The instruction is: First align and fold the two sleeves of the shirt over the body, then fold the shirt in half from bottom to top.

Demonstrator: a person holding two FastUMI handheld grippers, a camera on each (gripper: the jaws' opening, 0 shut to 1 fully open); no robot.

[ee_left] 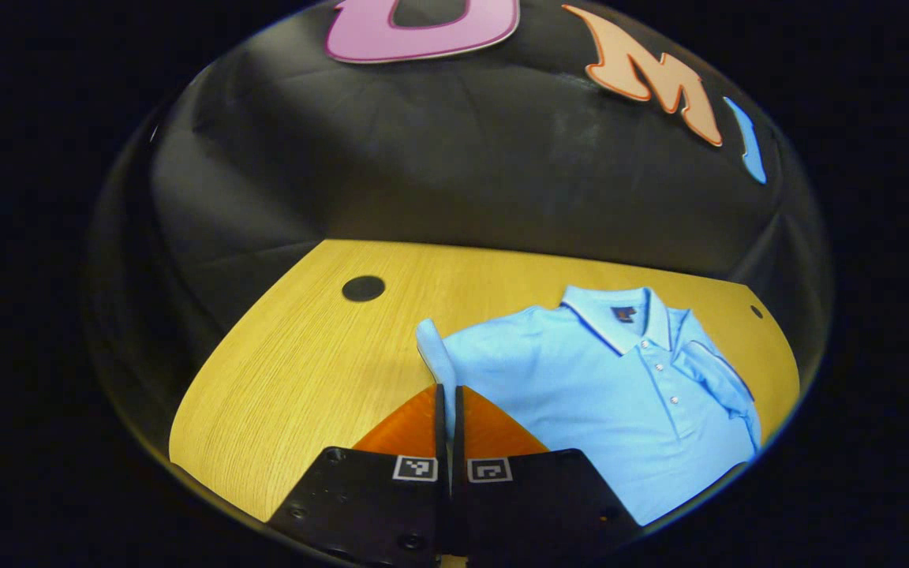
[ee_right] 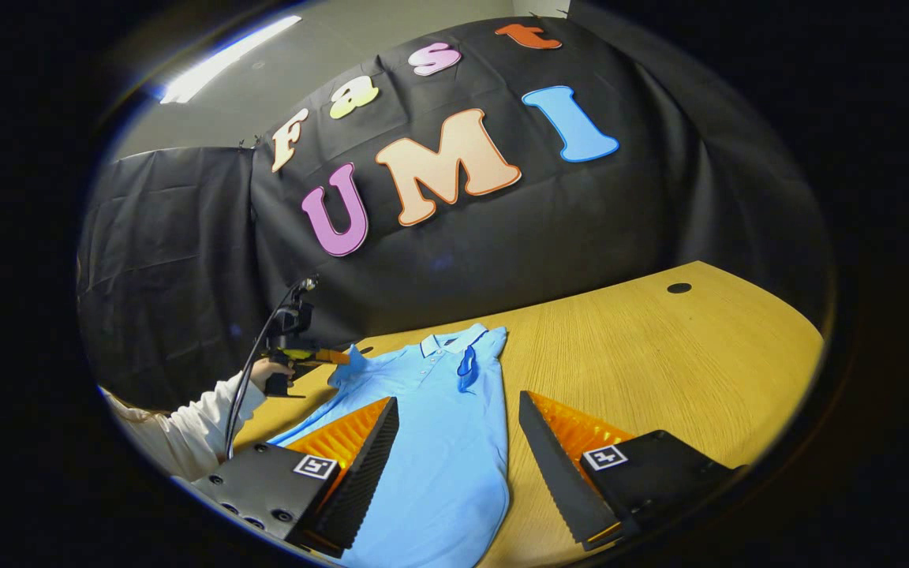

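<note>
Light blue cotton-like knit: the shirt (ee_left: 581,394) lies face up on the wooden table (ee_left: 304,371), collar (ee_left: 612,315) toward the booth wall, hem toward us. Beside the collar, on the side nearest the right tongs (ee_right: 454,450), one sleeve (ee_right: 466,367) already lies folded over the chest, so we judge the first sleeve fold done. On the collar's other side, the second sleeve (ee_left: 435,355) is lifted off the table and pinched between the left tongs (ee_left: 449,394), which are closed to a narrow slit on its edge. We take this fold to be under way, not finished. The right tongs hang wide apart above the lower body of the shirt, holding nothing. Left to do, by our reckoning: lay that sleeve across the chest in line with the first, then bring the hem up to the collar.

The hem is cut off in both views, hidden by the tongs' bodies, so we cannot say how flat it lies. How much cloth the left tongs hold is hard to make out. Farther from the collar, in the right gripper view, a hand (ee_right: 265,371) in a pale sleeve holds the left tool.
</note>
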